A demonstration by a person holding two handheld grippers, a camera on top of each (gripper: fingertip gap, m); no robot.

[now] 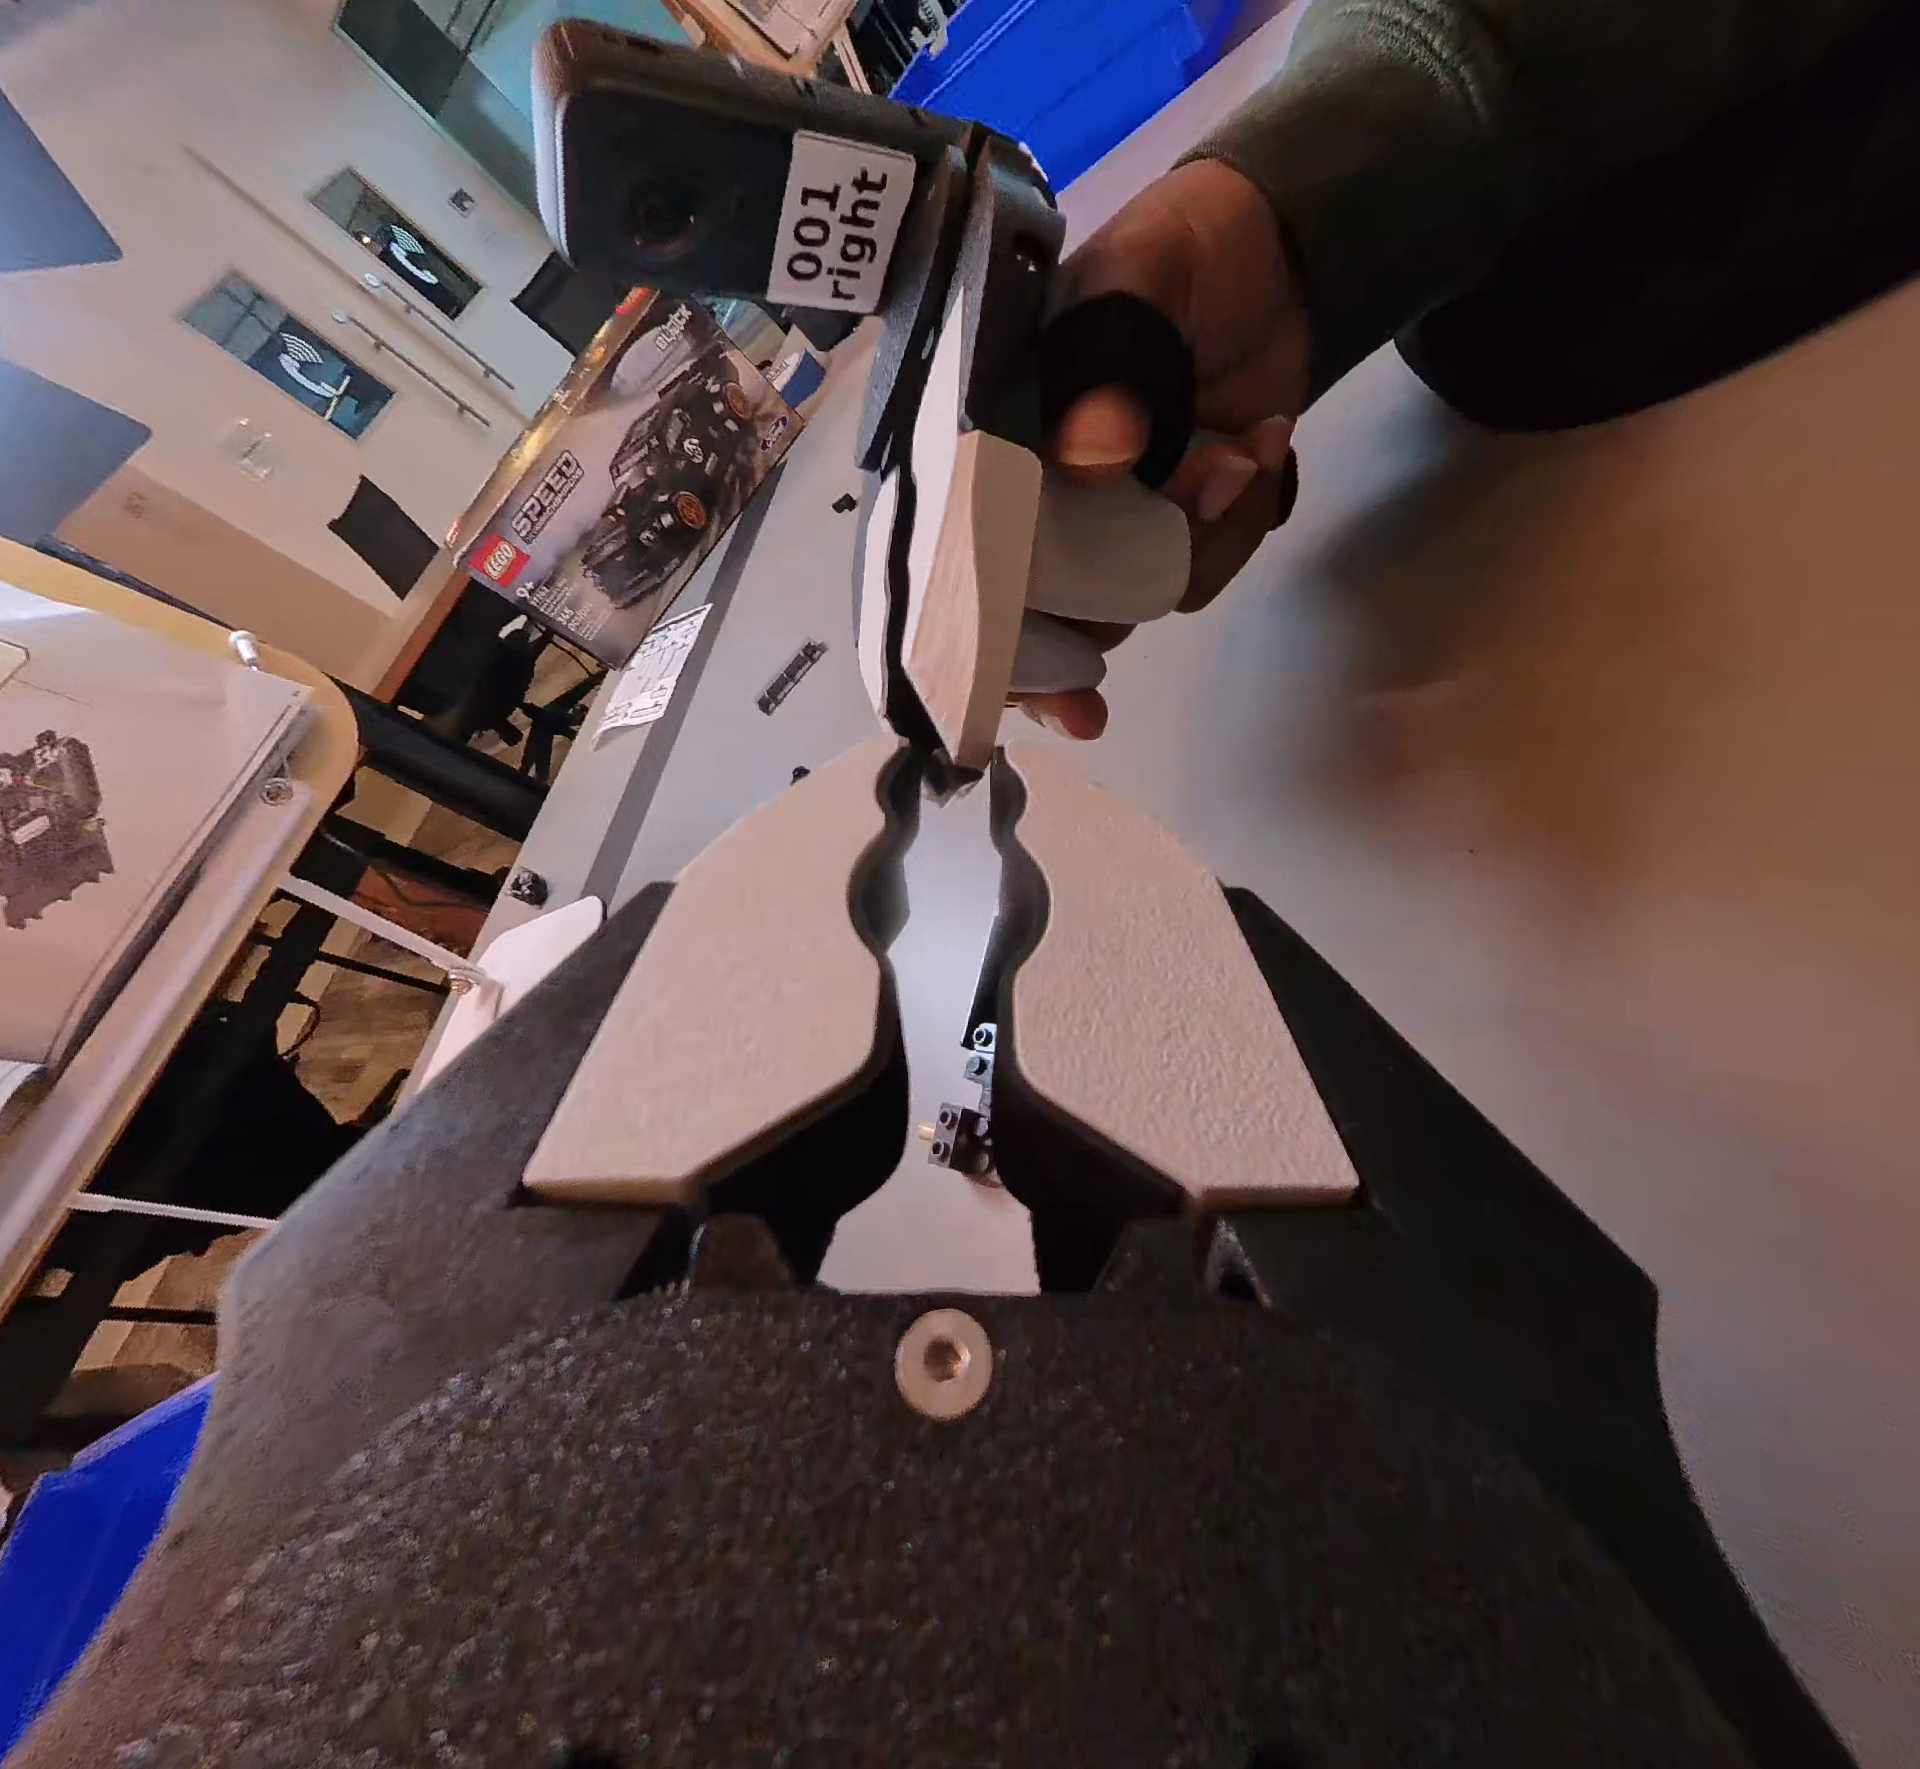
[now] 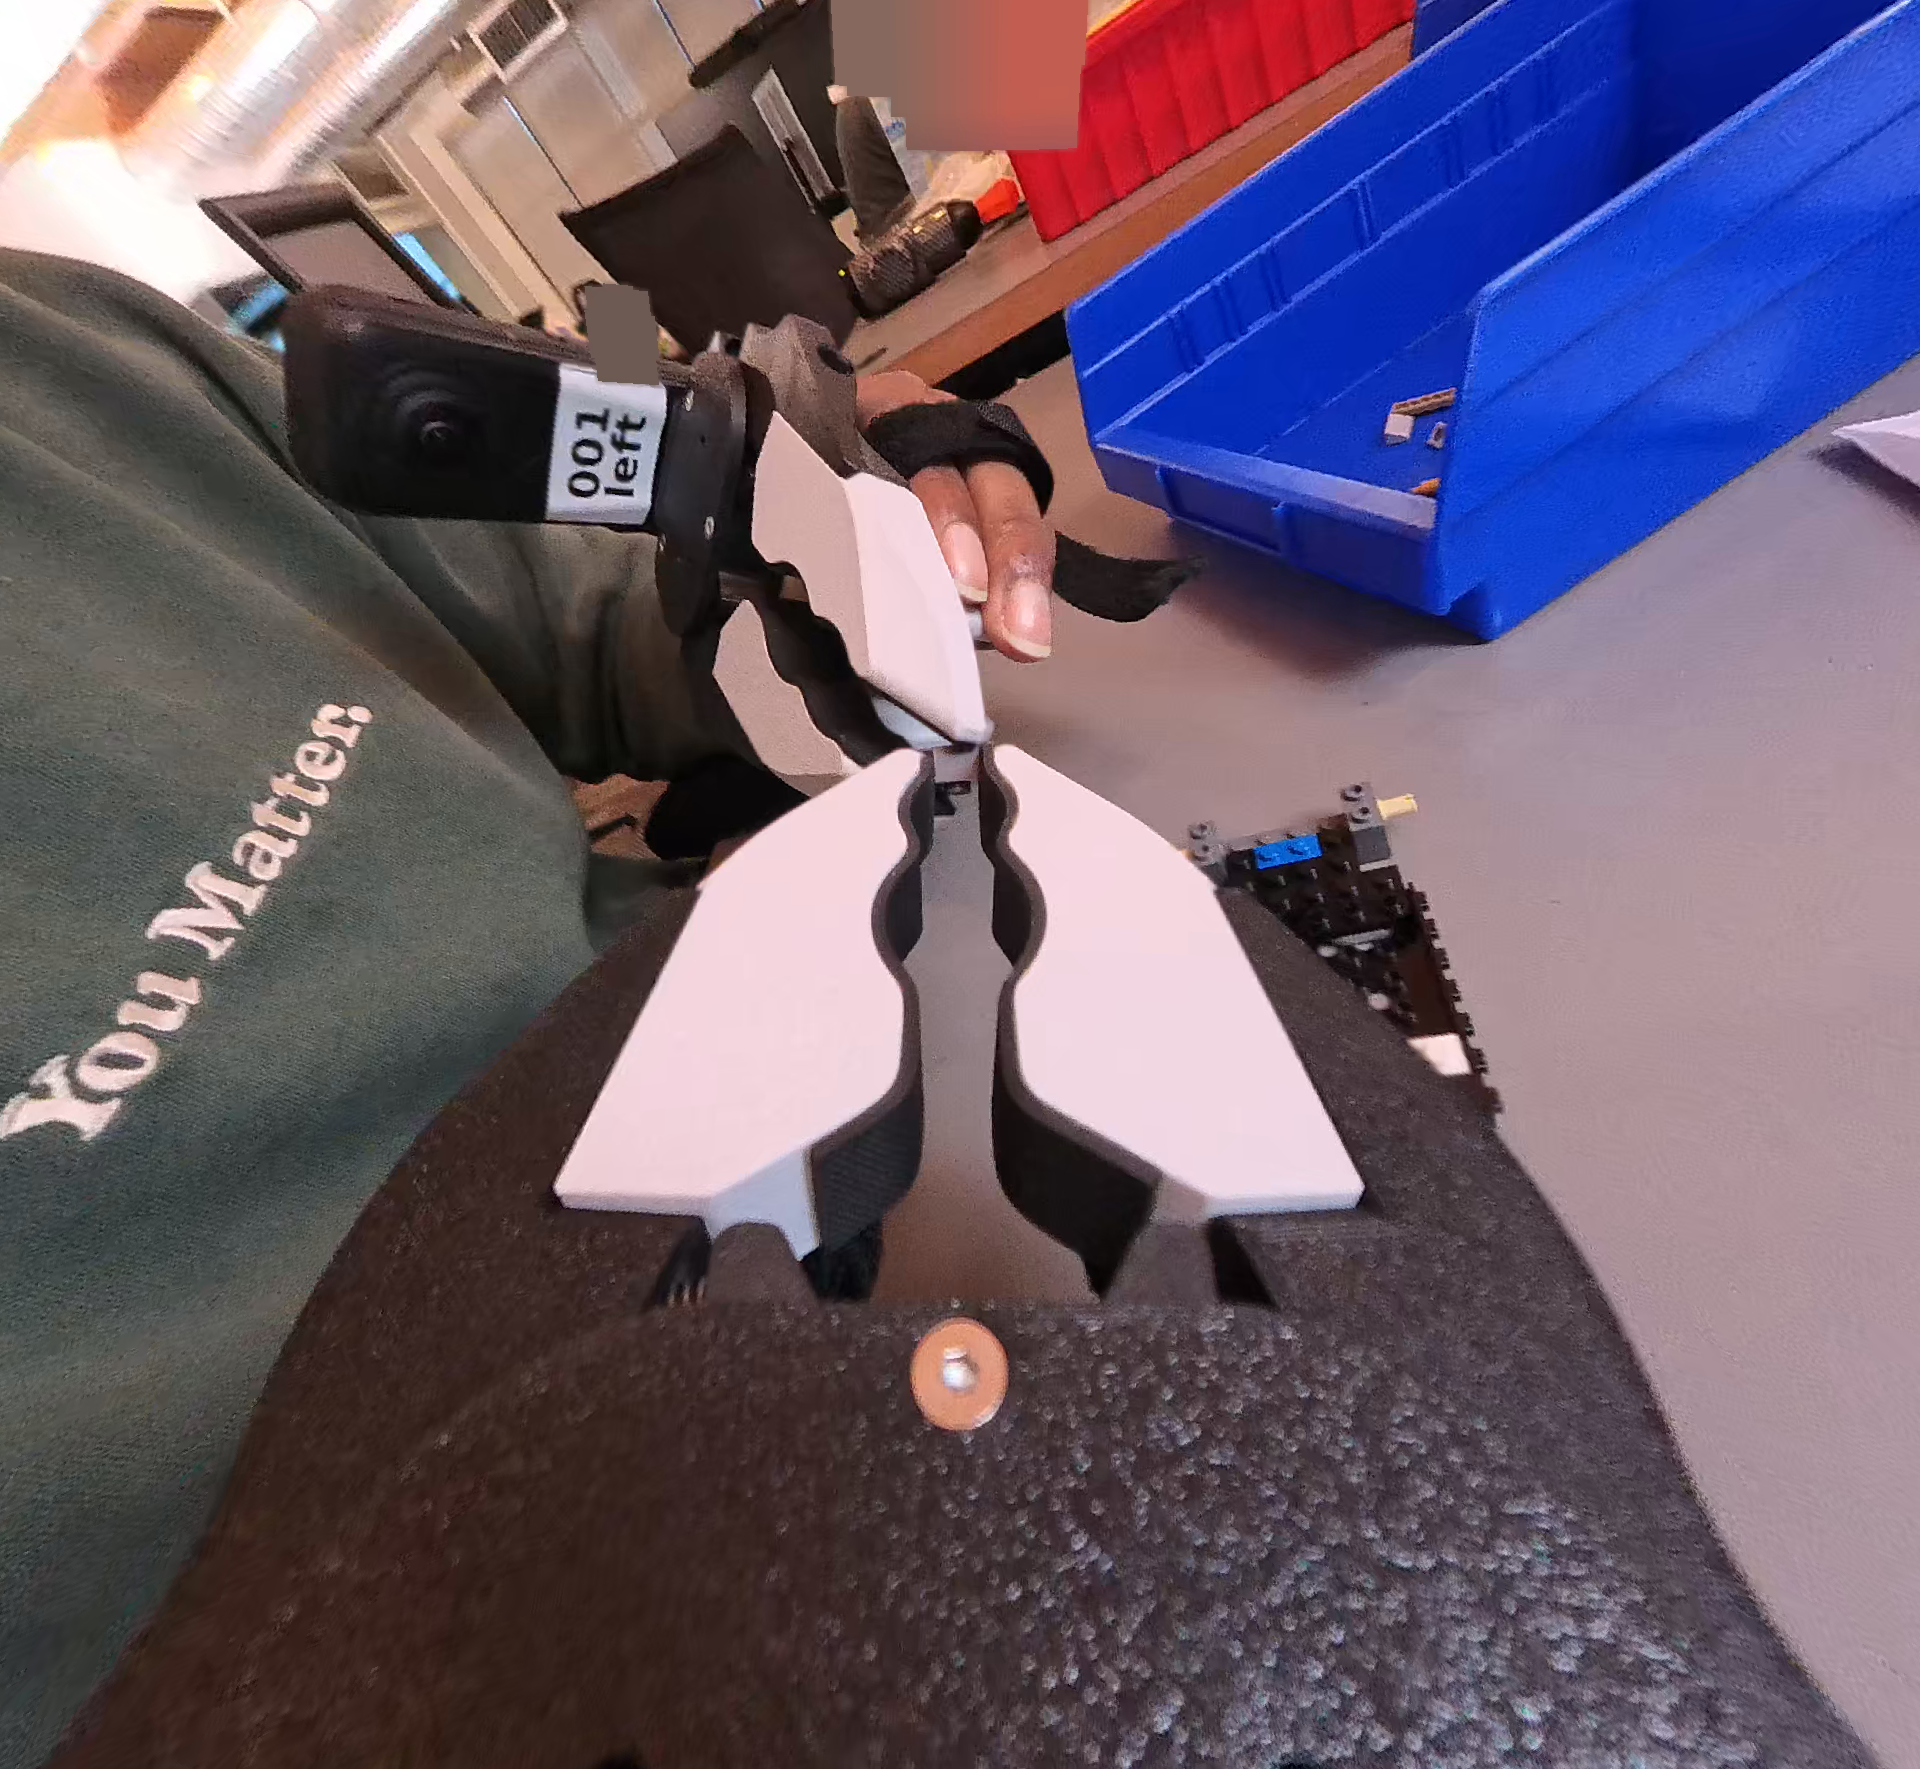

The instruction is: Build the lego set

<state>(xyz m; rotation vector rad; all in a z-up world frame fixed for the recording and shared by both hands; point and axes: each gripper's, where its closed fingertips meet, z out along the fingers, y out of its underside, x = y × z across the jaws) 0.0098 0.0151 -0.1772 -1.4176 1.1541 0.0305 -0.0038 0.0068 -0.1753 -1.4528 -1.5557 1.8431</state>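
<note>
My two grippers meet tip to tip above the grey table point(image 2: 1621, 940). My left gripper point(image 1: 951, 774) is nearly shut, its tips pinching a small dark brick piece point(image 1: 940, 781). My right gripper point(image 2: 954, 761) is nearly shut on a small piece point(image 2: 952, 777) at the same spot. In the left wrist view the right gripper's fingers point(image 1: 966, 576) come down from above, held by a hand. In the right wrist view the left gripper's fingers point(image 2: 904, 597) come in from the upper left. A black brick assembly point(image 2: 1351, 909) lies on the table to the right, also glimpsed between the left fingers point(image 1: 966, 1127).
Blue bins point(image 2: 1558, 348) stand at the back right, one with a few loose pieces, and red bins point(image 2: 1247, 26) stand behind them. A brick-set box point(image 1: 634, 493), a printed sheet point(image 1: 655, 670) and small loose pieces point(image 1: 790, 675) lie farther along the table. A booklet on a stand point(image 1: 125, 836) is at the left.
</note>
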